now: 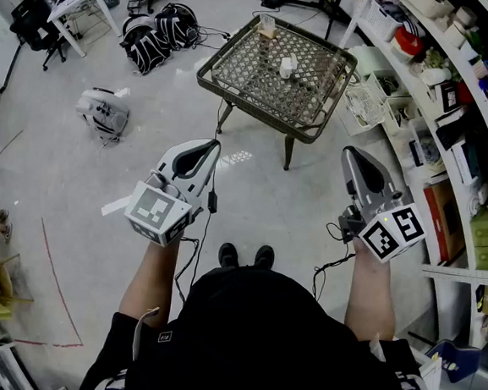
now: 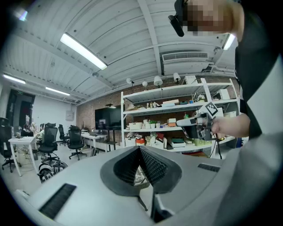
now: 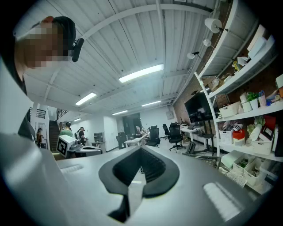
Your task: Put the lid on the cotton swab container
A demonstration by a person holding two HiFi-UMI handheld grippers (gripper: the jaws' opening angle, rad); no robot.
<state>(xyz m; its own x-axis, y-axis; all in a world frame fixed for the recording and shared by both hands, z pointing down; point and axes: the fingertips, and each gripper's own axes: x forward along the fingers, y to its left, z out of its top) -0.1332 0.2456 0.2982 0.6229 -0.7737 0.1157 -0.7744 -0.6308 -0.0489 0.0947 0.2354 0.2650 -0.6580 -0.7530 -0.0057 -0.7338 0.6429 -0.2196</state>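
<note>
Grey left tongs [image 1: 206, 149] pressed together; right tongs [image 1: 354, 154] likewise; lattice table [image 1: 254, 76] beyond them.

left gripper [image 2: 139, 149] jaws pressed together — shelves [image 2: 168, 115] behind

Small white container [image 1: 287, 66] — upright on wicker table [image 1: 246, 78]

2 hand-held grippers [image 1: 206, 148] [image 1: 355, 155], jaws together
</note>
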